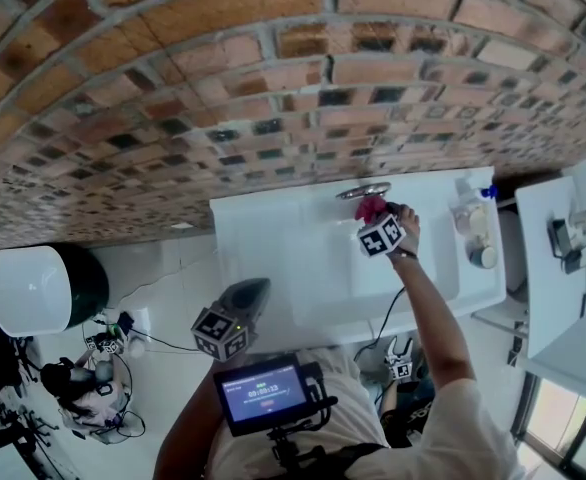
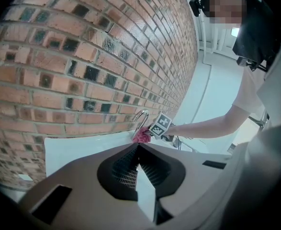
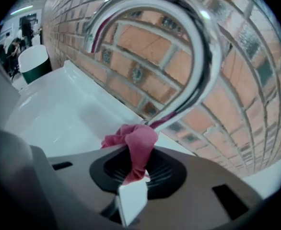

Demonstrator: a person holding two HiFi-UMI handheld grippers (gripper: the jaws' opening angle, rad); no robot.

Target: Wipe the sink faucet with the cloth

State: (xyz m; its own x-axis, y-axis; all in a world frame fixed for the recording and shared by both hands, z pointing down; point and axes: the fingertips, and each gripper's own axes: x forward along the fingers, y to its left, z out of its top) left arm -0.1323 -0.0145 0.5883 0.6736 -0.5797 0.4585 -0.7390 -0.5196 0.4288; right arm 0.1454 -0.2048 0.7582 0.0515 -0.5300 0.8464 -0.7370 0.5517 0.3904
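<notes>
R tool (image 3: pixel 133 183) w/ cloth (image 3: pixel 138 140) against faucet (image 3: pixel 198 47)

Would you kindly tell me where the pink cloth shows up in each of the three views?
Head view: upper centre-right, cloth against the faucet.
Left gripper view: small, mid-frame, under the faucet's arch.
Right gripper view: lower centre, clamped in the right gripper.
Shared landmark: the curved chrome faucet.

i've got a brick wall (image 1: pixel 273 88) filling the top, a white-topped dark green bin (image 1: pixel 33 288) far left, and some bottles (image 1: pixel 470 213) over right.
</notes>
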